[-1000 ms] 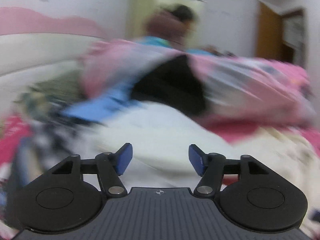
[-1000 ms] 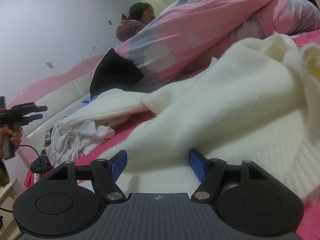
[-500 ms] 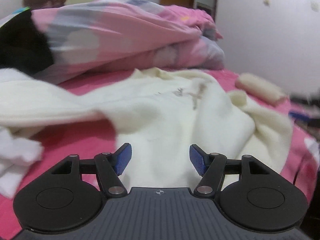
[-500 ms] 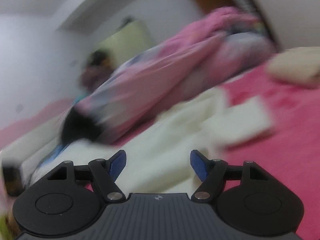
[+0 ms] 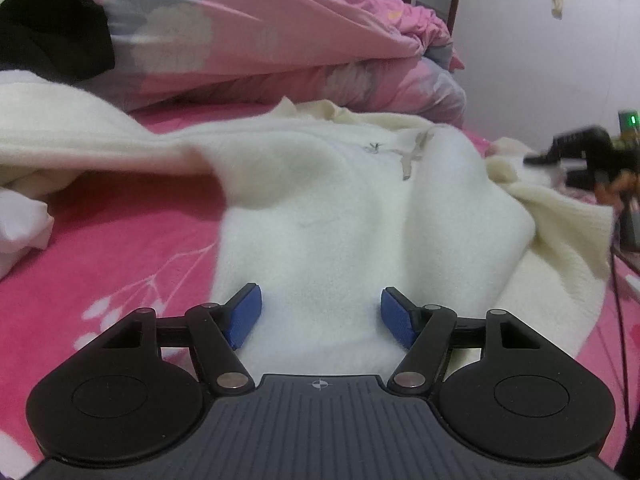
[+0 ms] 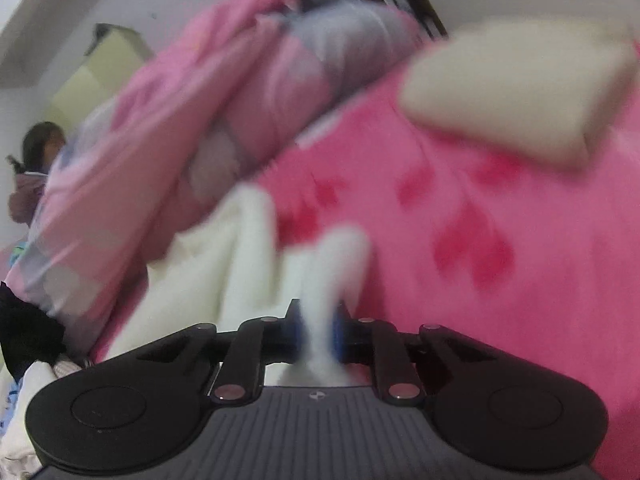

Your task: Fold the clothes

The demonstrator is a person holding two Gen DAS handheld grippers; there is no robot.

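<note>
Pink bed (image 5: 120, 248), our sweater (image 5: 340, 208) spread on it.
Our left gripper (image 5: 320, 312) hovers over its hem, jaws opening, empty; our right gripper (image 6: 316, 332), at three o'clock, is closing, pinching sweater cloth.

My left gripper (image 5: 321, 312) fills the bottom of the frame, its jaws opening, blue pads (image 5: 244, 316) apart over a cream sweater (image 5: 340, 216) without pressing it. The sweater sprawls across the middle on a pink bed (image 5: 100, 256). A pink quilt (image 5: 256, 40) is heaped along the top, a black cloth (image 5: 48, 28) at upper left. At right edge, blurred, I see the other gripper (image 5: 580, 148).
</note>
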